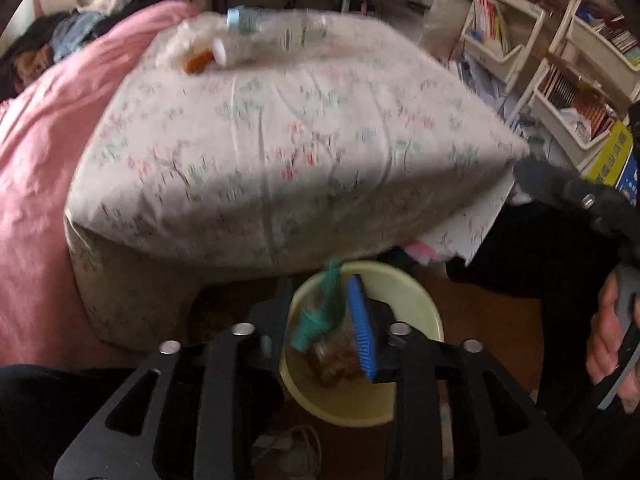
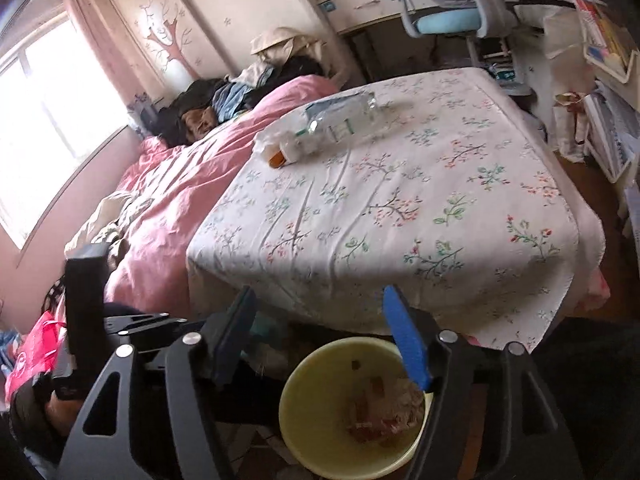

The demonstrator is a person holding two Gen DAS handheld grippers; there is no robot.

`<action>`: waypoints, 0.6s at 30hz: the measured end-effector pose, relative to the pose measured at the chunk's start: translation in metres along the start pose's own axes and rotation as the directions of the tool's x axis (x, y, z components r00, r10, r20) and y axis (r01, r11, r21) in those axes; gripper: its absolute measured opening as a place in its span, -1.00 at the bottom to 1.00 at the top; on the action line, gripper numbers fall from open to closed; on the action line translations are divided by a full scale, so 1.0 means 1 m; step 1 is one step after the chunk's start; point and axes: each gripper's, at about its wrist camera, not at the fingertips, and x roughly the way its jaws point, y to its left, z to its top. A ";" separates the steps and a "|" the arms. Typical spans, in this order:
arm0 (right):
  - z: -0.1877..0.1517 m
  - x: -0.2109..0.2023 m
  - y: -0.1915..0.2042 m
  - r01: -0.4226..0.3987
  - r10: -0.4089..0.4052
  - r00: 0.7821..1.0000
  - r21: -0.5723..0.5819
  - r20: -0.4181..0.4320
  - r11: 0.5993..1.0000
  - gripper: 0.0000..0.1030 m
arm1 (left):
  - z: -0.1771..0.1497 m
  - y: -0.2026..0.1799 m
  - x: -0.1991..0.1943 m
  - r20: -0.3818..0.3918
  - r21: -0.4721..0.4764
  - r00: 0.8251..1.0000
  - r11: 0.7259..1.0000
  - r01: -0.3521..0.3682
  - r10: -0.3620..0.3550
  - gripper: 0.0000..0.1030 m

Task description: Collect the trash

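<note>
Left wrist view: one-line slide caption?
Left hand-held gripper over round pale-yellow plastic bin, green-and-clear wrapper between its jaws; clear plastic bottles on floral-sheeted bed.

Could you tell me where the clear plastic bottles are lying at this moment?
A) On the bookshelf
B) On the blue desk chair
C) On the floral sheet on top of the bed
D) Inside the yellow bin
C: the clear plastic bottles lie on the floral sheet, far from the yellow bin on the floor below the bed's edge.
</note>
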 end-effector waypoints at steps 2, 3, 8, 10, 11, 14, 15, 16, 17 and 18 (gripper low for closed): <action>0.000 -0.001 0.003 0.011 -0.011 1.000 -0.010 0.010 1.000 0.35 | 0.002 0.005 -0.010 0.059 -0.019 0.998 0.999 -0.033 0.034 0.16; -0.001 -0.001 0.004 0.018 -0.018 1.000 -0.016 0.014 1.000 0.35 | 0.003 0.006 -0.014 0.082 -0.031 0.995 0.998 -0.049 0.052 0.20; -0.003 0.001 0.002 0.049 -0.048 0.999 -0.027 0.007 0.998 0.42 | 0.010 0.026 -0.029 0.156 -0.131 0.985 0.990 -0.055 0.076 0.32; -0.005 0.004 0.004 0.053 -0.053 0.999 -0.031 0.000 0.998 0.42 | 0.012 0.035 -0.035 0.180 -0.168 0.980 0.984 -0.052 0.083 0.33; -0.005 0.005 0.005 0.055 -0.055 0.998 -0.035 -0.004 0.998 0.42 | 0.012 0.039 -0.036 0.191 -0.187 0.978 0.981 -0.048 0.085 0.34; -0.006 0.009 0.008 0.062 -0.062 0.998 -0.050 -0.011 0.997 0.42 | 0.017 0.048 -0.038 0.210 -0.230 0.973 0.972 -0.045 0.095 0.37; -0.006 0.009 0.008 0.063 -0.064 0.998 -0.053 -0.012 0.997 0.42 | 0.017 0.051 -0.038 0.214 -0.242 0.972 0.969 -0.041 0.094 0.37; -0.007 0.010 0.009 0.064 -0.065 0.998 -0.058 -0.015 0.996 0.42 | 0.017 0.052 -0.039 0.215 -0.248 0.972 0.968 -0.038 0.093 0.37; -0.007 0.011 0.010 0.065 -0.067 0.998 -0.062 -0.018 0.996 0.42 | 0.017 0.053 -0.038 0.216 -0.253 0.972 0.967 -0.036 0.092 0.37; -0.008 0.011 0.009 0.066 -0.067 0.998 -0.064 -0.020 0.996 0.42 | 0.017 0.054 -0.038 0.217 -0.255 0.972 0.966 -0.036 0.094 0.37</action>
